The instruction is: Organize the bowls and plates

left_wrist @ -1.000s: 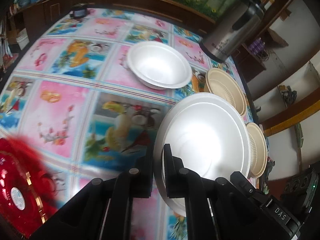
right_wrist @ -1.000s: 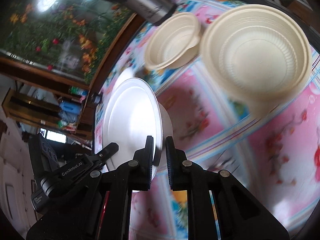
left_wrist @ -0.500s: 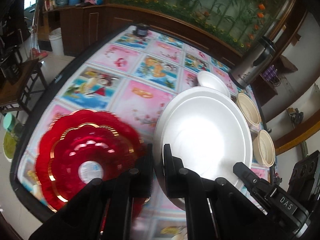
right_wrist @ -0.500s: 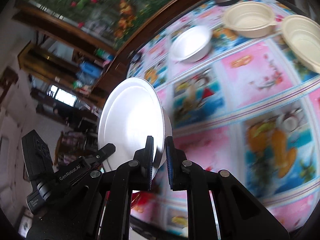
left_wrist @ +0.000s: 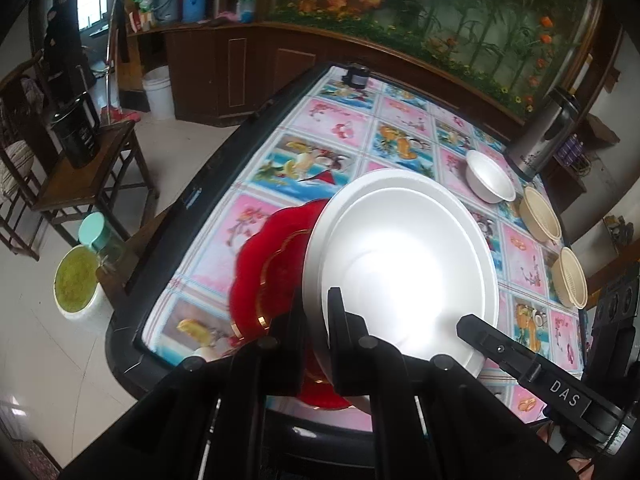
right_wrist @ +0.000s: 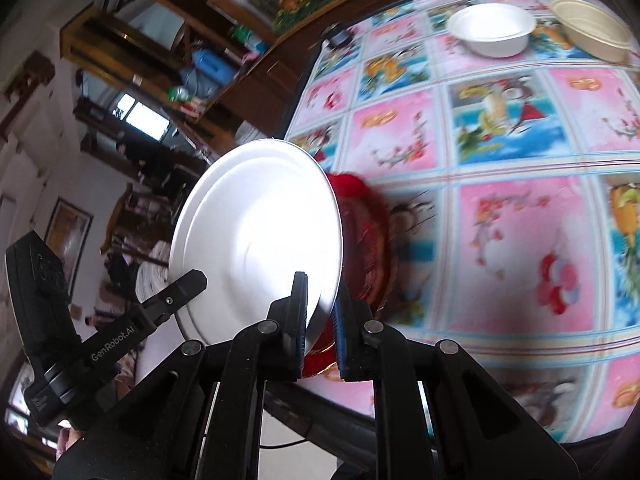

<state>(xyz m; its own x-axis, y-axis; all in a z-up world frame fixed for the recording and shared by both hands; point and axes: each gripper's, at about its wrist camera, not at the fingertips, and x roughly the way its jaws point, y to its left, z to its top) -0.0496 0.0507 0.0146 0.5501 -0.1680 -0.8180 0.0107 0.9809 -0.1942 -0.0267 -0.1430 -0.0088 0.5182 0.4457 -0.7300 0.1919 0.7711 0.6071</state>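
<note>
Left wrist alone shows both beige bowls [left_wrist: 540, 214] beyond the white plate [left_wrist: 404, 264].

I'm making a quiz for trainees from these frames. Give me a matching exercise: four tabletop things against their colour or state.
Things:
1. large plate
2. scalloped plate
3. small foam bowl
4. kettle

States:
a. red with gold trim
b. steel, upright at the far table edge
c. white, clamped by both grippers
d. white, resting on the tablecloth

Pairs: 1-c, 2-a, 3-d, 4-b

We see surface [left_wrist: 256, 216] under picture-tiled cloth, bearing red plate [left_wrist: 272, 264], white bowl [left_wrist: 490, 176], two beige bowls [left_wrist: 540, 218], steel flask [left_wrist: 540, 144].
</note>
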